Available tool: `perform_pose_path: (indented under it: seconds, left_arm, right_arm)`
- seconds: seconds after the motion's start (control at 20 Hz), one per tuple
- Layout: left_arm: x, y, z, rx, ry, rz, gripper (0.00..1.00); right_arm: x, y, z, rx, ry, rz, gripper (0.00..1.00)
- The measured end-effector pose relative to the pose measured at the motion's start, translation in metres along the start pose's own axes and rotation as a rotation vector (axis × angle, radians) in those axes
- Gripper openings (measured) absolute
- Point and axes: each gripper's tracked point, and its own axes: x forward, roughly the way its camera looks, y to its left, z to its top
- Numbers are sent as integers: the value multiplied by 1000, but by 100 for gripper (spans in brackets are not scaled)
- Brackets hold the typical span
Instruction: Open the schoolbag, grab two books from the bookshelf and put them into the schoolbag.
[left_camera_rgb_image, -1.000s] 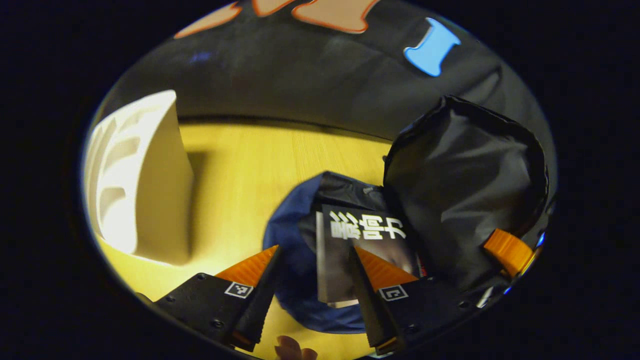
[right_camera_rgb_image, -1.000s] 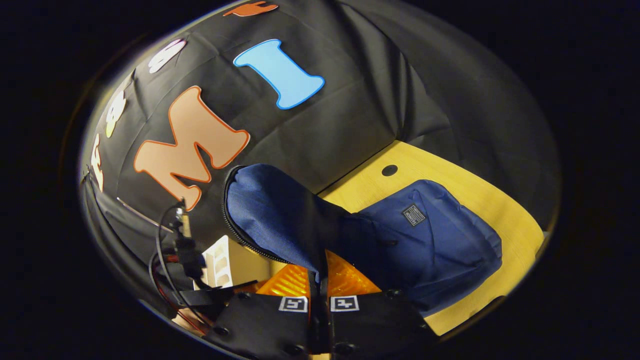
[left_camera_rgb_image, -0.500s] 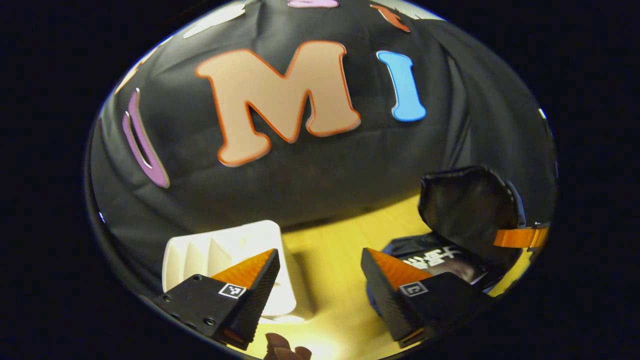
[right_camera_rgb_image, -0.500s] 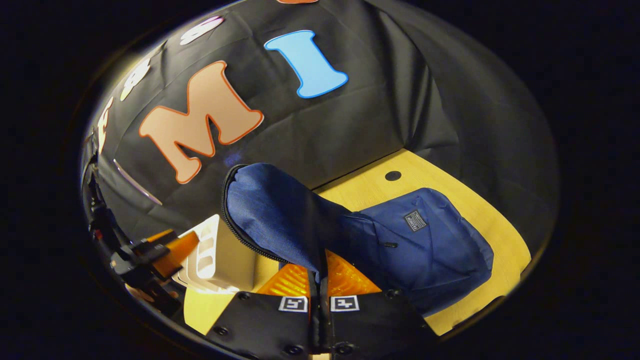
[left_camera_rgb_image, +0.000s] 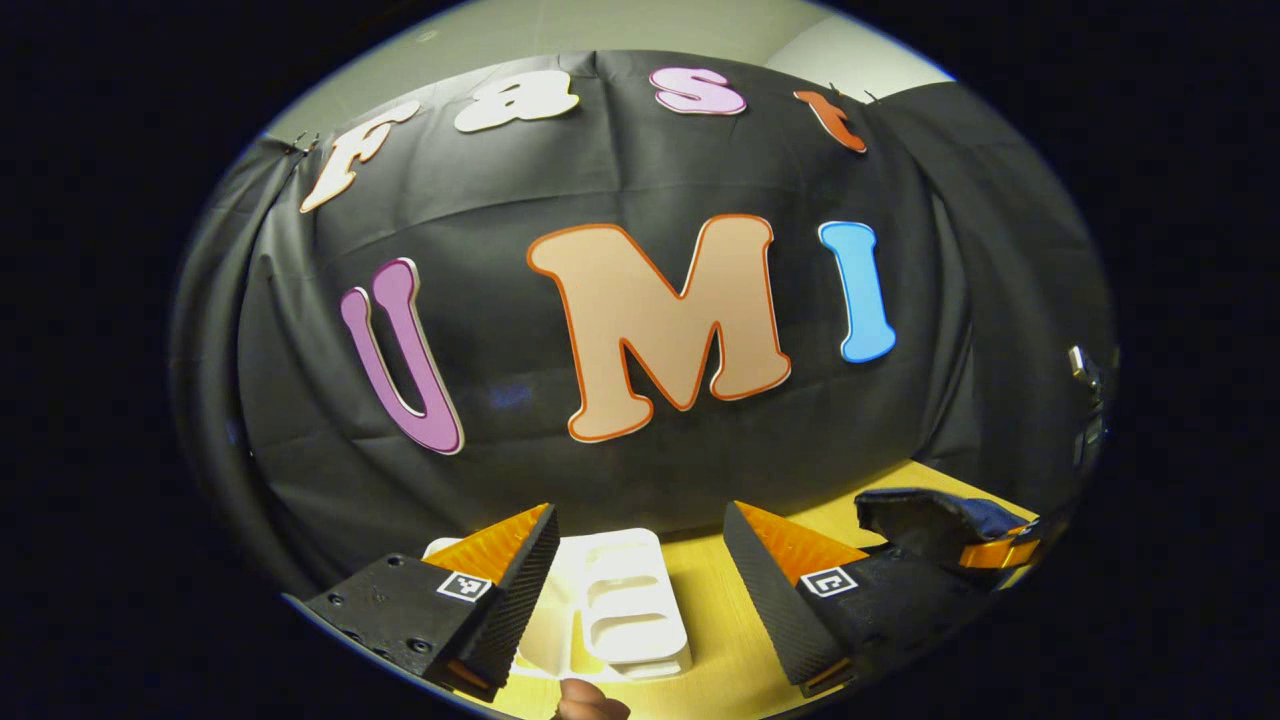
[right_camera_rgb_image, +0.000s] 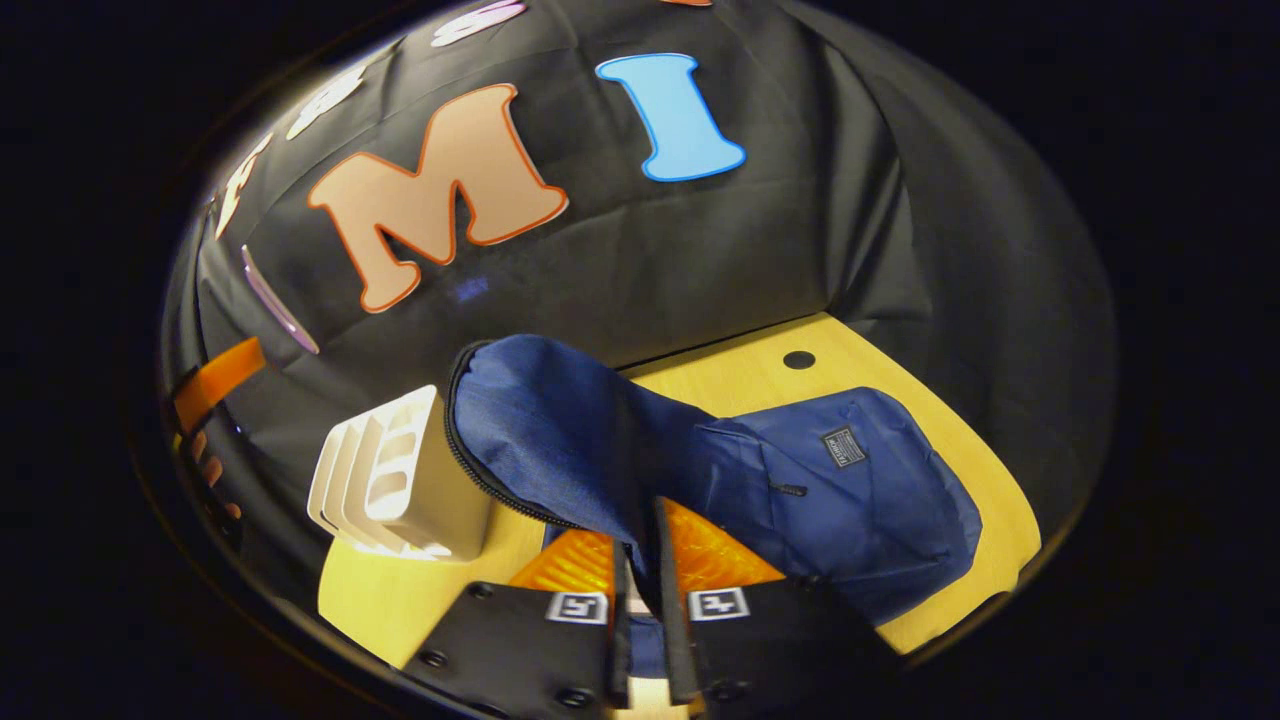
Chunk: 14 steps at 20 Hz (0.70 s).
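Blue cloth schoolbag (right_camera_rgb_image: 850, 490) lies flat on the yellow table (right_camera_rgb_image: 960, 440), its long axis running from 8 toward 2 o'clock, flap (right_camera_rgb_image: 550, 440) lifted at 9. The right gripper (right_camera_rgb_image: 640, 590) pinches the flap's edge. The left gripper (left_camera_rgb_image: 640, 580) hangs with fingers apart, now raised off the bag, above the white bookshelf (left_camera_rgb_image: 620, 600).

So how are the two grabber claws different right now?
The left gripper has its fingers spread wide with nothing between them, raised over the white bookshelf. The right gripper is nearly shut, both fingers pinching the blue schoolbag's flap and holding it up. Both are over the yellow table.
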Motion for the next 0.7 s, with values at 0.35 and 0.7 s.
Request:
perform_pose_path:
  seconds: [0.35, 0.7]
  left_arm:
    - [-20, 15, -8, -33, 19, 17, 100]
    - [-43, 35, -21, -68, 48, 48, 100]
  right_arm:
    - [-16, 48, -7, -125, 1, 47, 84]
    - [-56, 87, 17, -218, -89, 85, 82]
